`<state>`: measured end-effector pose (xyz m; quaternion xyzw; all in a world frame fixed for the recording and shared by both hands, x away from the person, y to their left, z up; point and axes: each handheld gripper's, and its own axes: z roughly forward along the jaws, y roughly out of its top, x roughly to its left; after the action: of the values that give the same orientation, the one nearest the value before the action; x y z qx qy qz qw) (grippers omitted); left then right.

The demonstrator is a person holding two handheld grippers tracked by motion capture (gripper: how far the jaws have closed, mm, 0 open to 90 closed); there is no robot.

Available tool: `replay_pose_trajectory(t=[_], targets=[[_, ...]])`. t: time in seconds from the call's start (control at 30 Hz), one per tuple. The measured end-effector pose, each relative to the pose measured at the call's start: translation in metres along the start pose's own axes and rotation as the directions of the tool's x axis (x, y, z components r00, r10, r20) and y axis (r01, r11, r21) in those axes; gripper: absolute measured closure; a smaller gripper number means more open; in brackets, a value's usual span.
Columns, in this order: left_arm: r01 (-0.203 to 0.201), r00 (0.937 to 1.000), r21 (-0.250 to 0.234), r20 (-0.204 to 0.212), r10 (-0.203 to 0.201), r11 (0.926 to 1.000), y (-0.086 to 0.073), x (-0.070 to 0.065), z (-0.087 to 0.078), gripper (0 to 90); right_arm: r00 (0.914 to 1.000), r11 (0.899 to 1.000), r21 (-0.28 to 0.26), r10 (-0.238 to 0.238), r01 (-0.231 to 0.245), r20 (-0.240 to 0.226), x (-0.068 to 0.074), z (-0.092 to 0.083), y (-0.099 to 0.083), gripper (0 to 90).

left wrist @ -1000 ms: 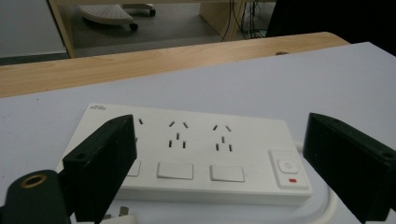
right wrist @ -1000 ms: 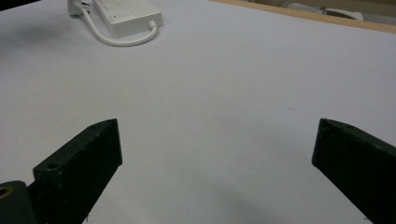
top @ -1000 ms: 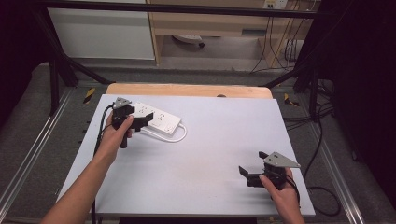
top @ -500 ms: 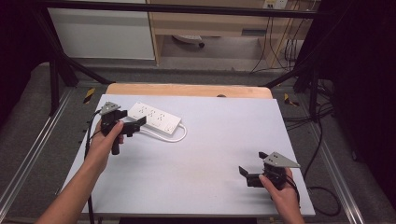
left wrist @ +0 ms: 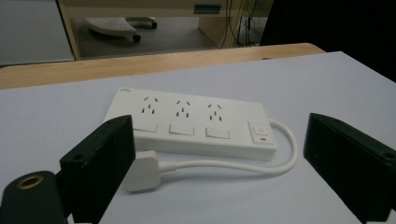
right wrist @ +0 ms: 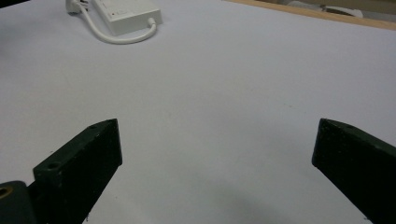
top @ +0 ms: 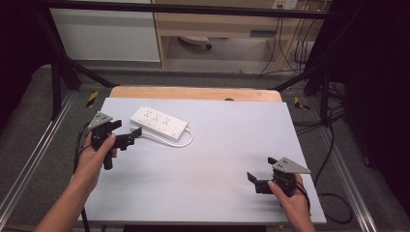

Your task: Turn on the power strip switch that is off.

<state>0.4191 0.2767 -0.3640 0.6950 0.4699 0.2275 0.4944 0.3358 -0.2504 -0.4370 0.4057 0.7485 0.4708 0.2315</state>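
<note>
Lying on the far left of the surface (top: 217,159): white power strip (top: 158,121), plug (left wrist: 142,170) beside it. Hovering near, left claw (top: 129,137) wide open. Resting apart, right claw (top: 261,174) open, empty.

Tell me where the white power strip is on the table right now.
In the high view, the white power strip lies flat on the far left part of the table, just ahead of the open left gripper, with its plug beside its near edge.
</note>
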Motion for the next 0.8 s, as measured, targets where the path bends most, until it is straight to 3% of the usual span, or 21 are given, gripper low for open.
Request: replay_pose_trajectory(t=[0.5,0.8], targets=[[-0.004,1.0,-0.014,0.006,0.004,0.9999,-0.012,-0.017,-0.042,8.6,1.0,1.0,0.005,-0.008,0.008,0.001,0.001,0.001,0.0,2.0],[-0.012,0.9999,-0.006,0.005,0.012,0.9999,-0.037,-0.02,-0.057,8.5,1.0,1.0,0.004,-0.006,0.006,0.001,0.001,0.001,0.0,2.0]])
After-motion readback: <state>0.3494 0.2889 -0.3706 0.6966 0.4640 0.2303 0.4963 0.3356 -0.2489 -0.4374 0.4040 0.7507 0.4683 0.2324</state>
